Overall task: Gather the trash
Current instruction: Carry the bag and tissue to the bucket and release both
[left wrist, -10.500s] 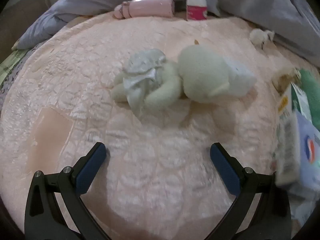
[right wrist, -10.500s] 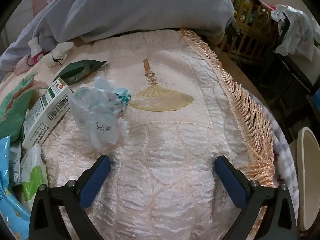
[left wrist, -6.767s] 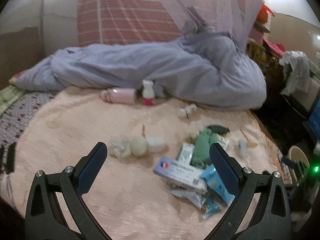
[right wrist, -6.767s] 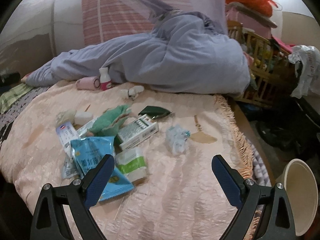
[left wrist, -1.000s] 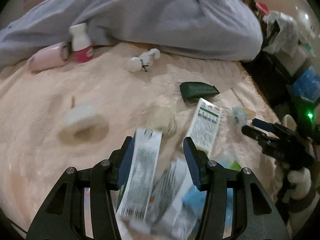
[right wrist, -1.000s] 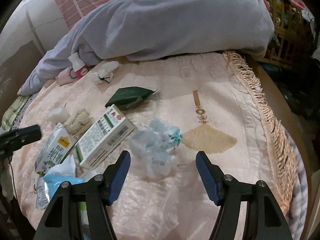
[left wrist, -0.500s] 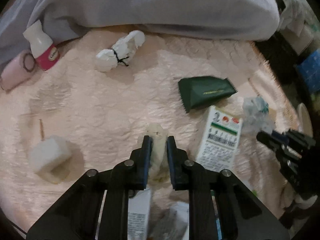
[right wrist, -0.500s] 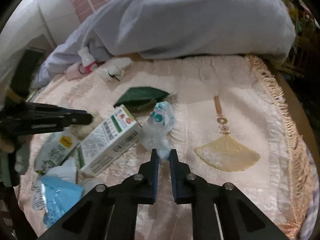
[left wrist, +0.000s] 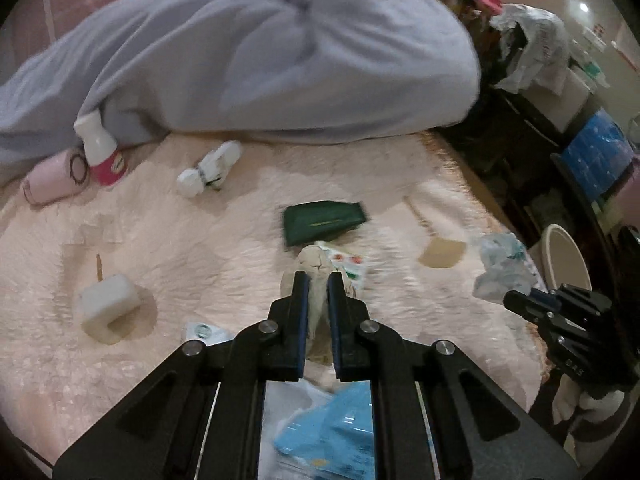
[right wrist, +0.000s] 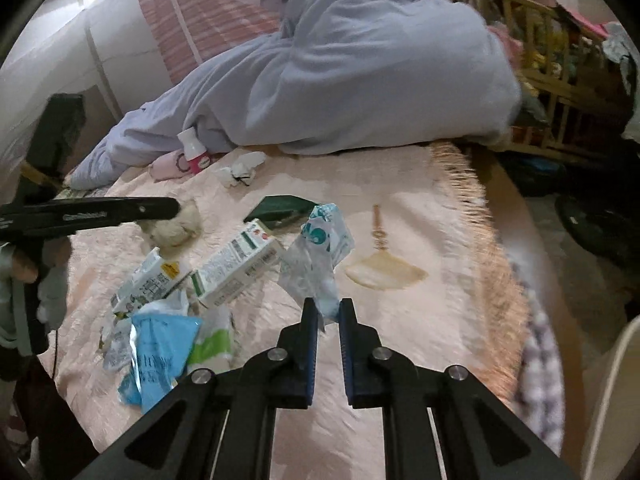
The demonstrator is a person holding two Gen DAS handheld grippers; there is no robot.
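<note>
Fingers (left wrist: 300,300) of the left gripper (left wrist: 318,284) have just clamped on the beige wad (left wrist: 316,268) — the right gripper (right wrist: 329,312) likewise pinches the crumpled plastic wrapper (right wrist: 320,256). Both pieces hang just above the bed (right wrist: 420,320), seemingly ready for the bin (left wrist: 566,256) beside it.

Big lavender duvet (left wrist: 260,60) bunched along the bed's far edge. A pink roll (left wrist: 52,178) and a white bottle with a pink label (left wrist: 102,152) sit right against it near the far-left corner. Wooden crib rails (right wrist: 560,80) past the right edge.
</note>
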